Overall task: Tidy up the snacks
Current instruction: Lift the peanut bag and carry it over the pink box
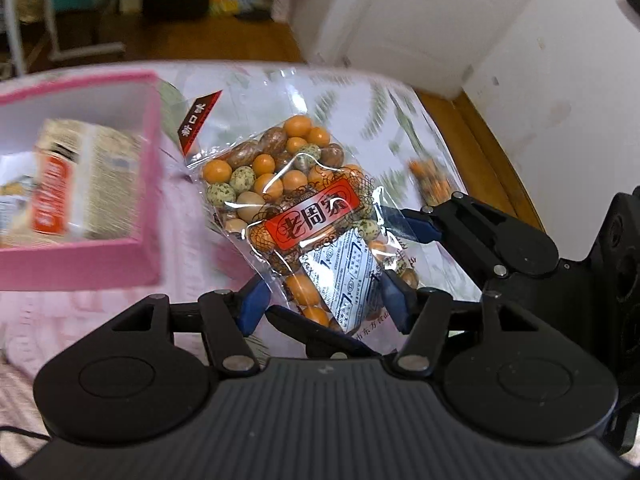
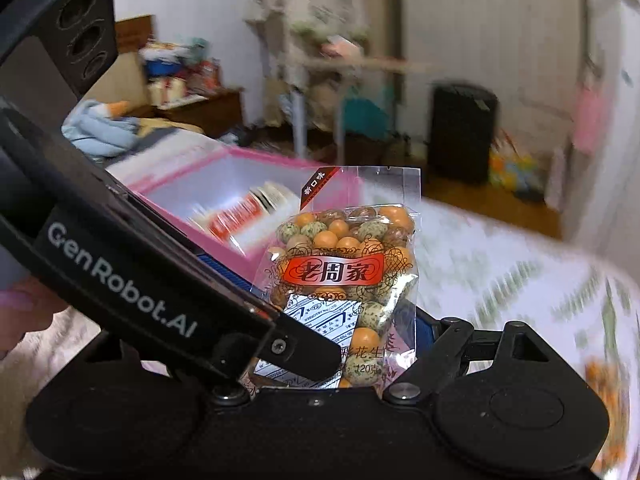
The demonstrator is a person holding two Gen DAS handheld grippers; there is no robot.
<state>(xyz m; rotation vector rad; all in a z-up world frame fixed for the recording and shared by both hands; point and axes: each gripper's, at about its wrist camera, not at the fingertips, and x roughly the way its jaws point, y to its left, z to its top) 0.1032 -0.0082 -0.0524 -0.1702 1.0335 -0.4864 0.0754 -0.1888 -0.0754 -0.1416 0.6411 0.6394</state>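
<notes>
Working over a soft leaf-print cloth [image 1: 400, 120], flat enough for sorting. Aiming, probably, for the rigid pink box [image 1: 80, 268] at left, open-topped, already holding a carton [image 1: 80, 184]. Carrying the bag [image 1: 296, 184] clear of the cloth, just right of the box: crinkly clear film, round glossy nuts, a flat paper sachet. Spanning its width with the right gripper [image 2: 332, 304], pads seemingly pinching both edges. Flanking its lower end with the left gripper [image 1: 322, 300], fingers half spread; pressing or not, cannot tell.
</notes>
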